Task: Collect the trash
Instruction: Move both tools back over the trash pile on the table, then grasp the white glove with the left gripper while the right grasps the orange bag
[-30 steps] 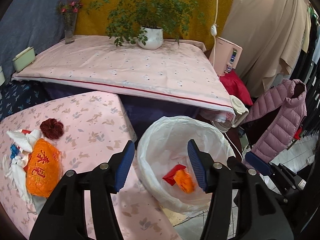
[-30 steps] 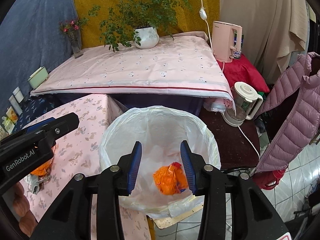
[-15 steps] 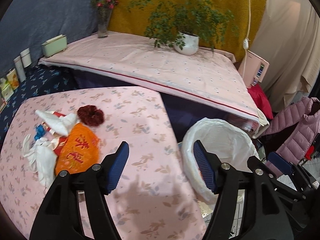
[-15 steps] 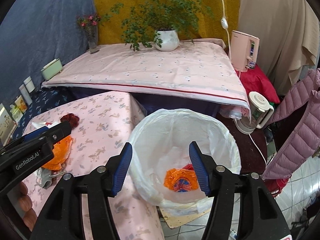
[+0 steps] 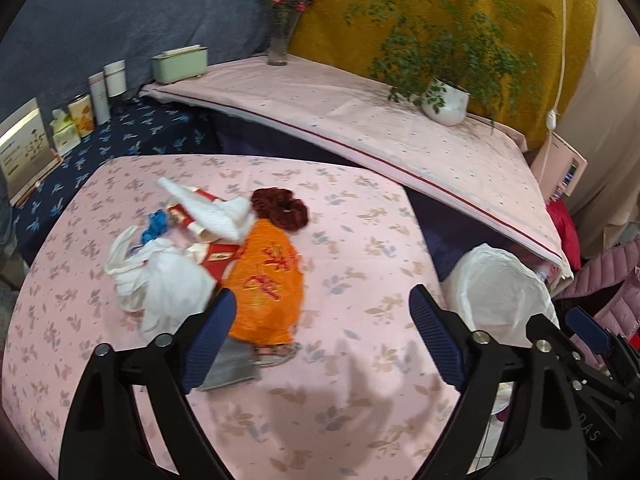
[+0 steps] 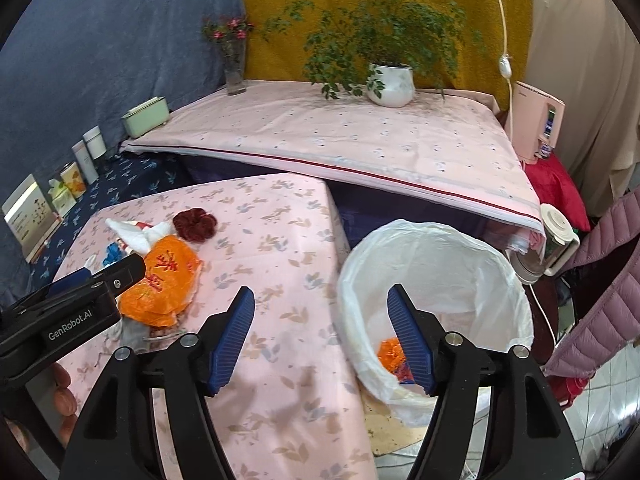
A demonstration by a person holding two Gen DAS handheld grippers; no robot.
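- Beyond both grippers, a long raised surface under a pale pink sheet is seen, on which a potted plant and a vase of flowers stand; a mint-green box sits at its left end.
- To the far left of the grippers, cartons and tins are lined up on a navy patterned cloth.
- Right of the right gripper, a white kettle and a mauve quilted jacket are seen beside the bin.
- No object lies between the left gripper and the trash; its blue-padded jaws are spread wide and nothing is held or touched.
- The jaws of the right gripper are likewise set wide apart and empty, one finger over the table with the floral pink cloth, the other over the bin.
- The trash pile lies on that table just ahead and left of the left gripper: an orange plastic bag, white crumpled plastic, red packaging, a blue scrap and a dark red scrunchie-like piece.
- A grey flat scrap is partly hidden behind the left gripper's left finger.
- The bin lined with a white bag stands off the table's right edge; crumpled orange trash lies at its bottom, partly covered by the right gripper's right finger.
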